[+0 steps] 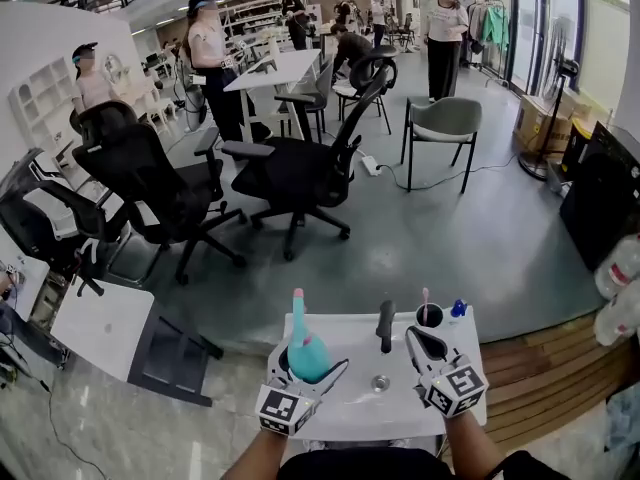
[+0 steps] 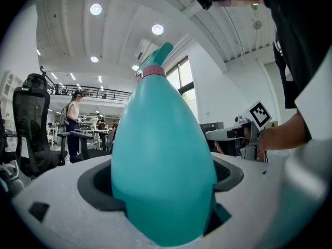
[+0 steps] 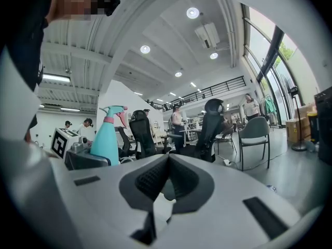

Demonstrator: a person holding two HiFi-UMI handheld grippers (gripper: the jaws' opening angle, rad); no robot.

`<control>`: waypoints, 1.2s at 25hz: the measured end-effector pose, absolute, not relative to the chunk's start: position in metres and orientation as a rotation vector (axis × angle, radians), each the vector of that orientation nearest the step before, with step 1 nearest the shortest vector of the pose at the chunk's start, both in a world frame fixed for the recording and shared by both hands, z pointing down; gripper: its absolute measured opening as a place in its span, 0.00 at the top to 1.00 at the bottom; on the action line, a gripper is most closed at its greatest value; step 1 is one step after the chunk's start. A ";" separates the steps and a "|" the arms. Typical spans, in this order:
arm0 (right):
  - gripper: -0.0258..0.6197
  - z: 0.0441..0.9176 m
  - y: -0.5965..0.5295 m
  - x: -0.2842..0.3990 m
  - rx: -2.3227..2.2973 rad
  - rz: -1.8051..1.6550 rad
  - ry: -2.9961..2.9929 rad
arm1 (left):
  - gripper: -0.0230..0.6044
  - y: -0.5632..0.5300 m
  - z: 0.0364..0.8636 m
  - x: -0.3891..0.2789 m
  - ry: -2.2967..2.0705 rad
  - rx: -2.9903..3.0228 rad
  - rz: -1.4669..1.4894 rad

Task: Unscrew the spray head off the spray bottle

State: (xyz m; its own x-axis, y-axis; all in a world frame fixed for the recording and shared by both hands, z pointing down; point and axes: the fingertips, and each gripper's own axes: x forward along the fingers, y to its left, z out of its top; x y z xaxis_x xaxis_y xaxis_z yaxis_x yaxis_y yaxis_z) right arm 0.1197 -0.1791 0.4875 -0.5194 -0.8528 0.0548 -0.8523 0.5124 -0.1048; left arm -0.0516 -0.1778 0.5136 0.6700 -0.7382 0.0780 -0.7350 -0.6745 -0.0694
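Right now my left gripper (image 1: 310,360) is clamped on the teal belly of the bottle (image 1: 304,350). It holds the bottle upright at the left edge of the white sink (image 1: 352,408), with the spray head (image 1: 297,308) still on. My right gripper (image 1: 418,340) hangs near the tap (image 1: 385,326), well apart from the bottle, its jaws together on nothing.
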 end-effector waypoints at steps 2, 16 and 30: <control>0.95 0.487 -0.178 0.118 -1.537 -0.183 2.732 | 0.24 -0.176 0.514 -0.051 1.249 -2.845 -0.159; 0.95 0.483 -0.174 0.112 -1.527 -0.175 2.742 | 0.24 -0.172 0.512 -0.049 1.235 -2.853 -0.170; 0.89 0.454 -0.161 0.051 -1.146 -0.078 2.895 | 0.24 -0.171 0.526 -0.047 1.225 -2.881 -0.213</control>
